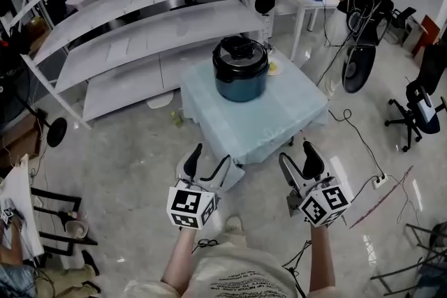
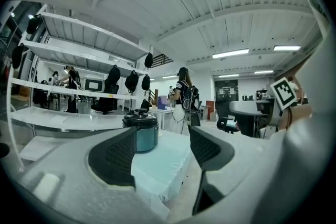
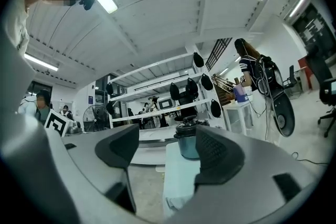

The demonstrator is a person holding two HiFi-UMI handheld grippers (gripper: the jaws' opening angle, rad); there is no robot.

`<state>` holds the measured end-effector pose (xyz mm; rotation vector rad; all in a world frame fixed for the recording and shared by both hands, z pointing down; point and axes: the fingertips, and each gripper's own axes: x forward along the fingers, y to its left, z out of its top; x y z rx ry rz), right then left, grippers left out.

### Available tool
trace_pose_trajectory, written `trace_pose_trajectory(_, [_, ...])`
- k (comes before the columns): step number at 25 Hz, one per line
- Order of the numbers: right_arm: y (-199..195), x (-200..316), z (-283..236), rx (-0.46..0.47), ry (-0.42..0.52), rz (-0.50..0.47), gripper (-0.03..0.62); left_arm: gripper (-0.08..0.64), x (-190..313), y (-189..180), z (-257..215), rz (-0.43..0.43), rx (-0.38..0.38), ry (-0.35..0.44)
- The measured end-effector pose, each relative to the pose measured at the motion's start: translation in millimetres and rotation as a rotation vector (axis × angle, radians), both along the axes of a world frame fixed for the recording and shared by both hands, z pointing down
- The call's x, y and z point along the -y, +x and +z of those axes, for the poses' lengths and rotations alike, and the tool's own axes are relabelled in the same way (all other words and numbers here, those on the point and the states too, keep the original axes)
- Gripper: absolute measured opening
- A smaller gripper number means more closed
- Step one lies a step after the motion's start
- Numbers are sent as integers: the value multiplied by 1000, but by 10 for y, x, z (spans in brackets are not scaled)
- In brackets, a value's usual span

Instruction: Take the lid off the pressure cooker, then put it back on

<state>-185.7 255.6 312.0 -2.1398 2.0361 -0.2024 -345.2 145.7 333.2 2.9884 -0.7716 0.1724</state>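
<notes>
The round teal pressure cooker [image 1: 240, 73], black lid [image 1: 239, 52] on it, sits toward the far side of the pale-blue-clothed table [image 1: 279, 115]. White metal shelving [image 1: 140, 31] stands behind the table; left gripper [image 1: 209, 155] and right gripper [image 1: 296, 153] hang before its near edge.

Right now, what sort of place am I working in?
Probably a lab or workshop, not a home kitchen: long white shelving, an office chair, and the pressure cooker on a cloth-covered table.
</notes>
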Motion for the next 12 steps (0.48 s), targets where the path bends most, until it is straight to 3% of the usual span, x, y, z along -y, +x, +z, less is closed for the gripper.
trace_pose_trajectory(12, [264,453,32,-5,-11,18,322,308,421,284,-1,25,-10,2])
